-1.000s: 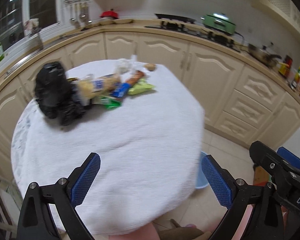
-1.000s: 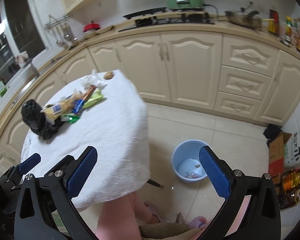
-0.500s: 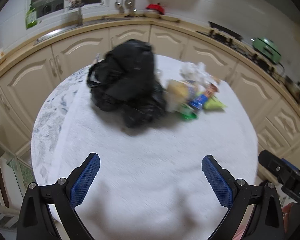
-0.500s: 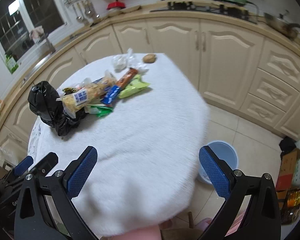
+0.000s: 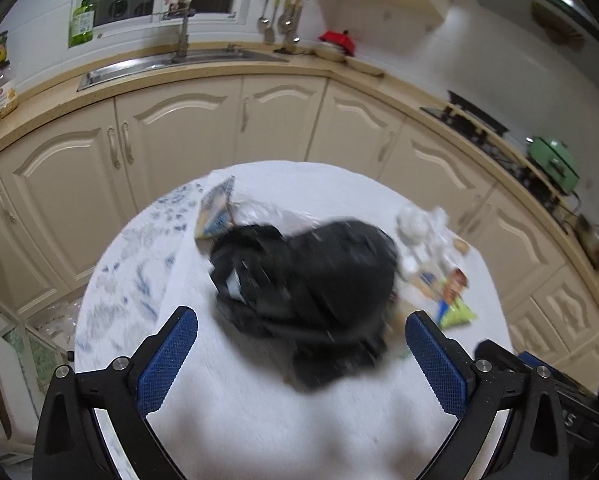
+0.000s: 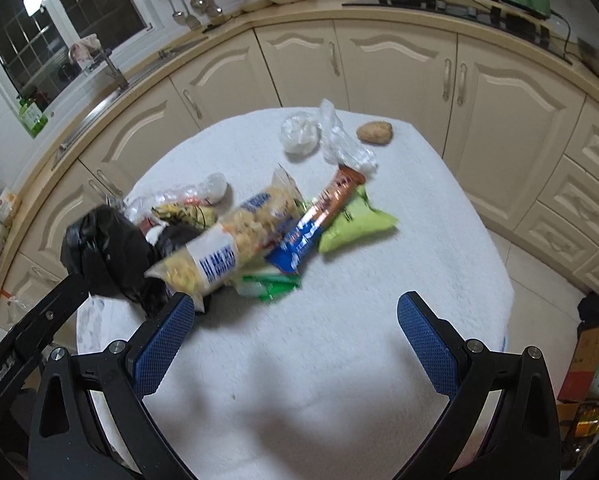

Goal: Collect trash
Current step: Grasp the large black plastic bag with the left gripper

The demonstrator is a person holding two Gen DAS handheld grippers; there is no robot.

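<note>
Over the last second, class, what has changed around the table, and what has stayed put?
Both grippers swung toward the table. The left gripper closed in on the black bag, which now fills its view; the right gripper turned from the floor to the wrappers. Nothing was grasped. Fingers remain open; the trash lies unmoved.

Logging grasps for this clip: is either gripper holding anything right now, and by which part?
Nothing is held. The left gripper and right gripper are both open above the table, short of the black bag.
</note>
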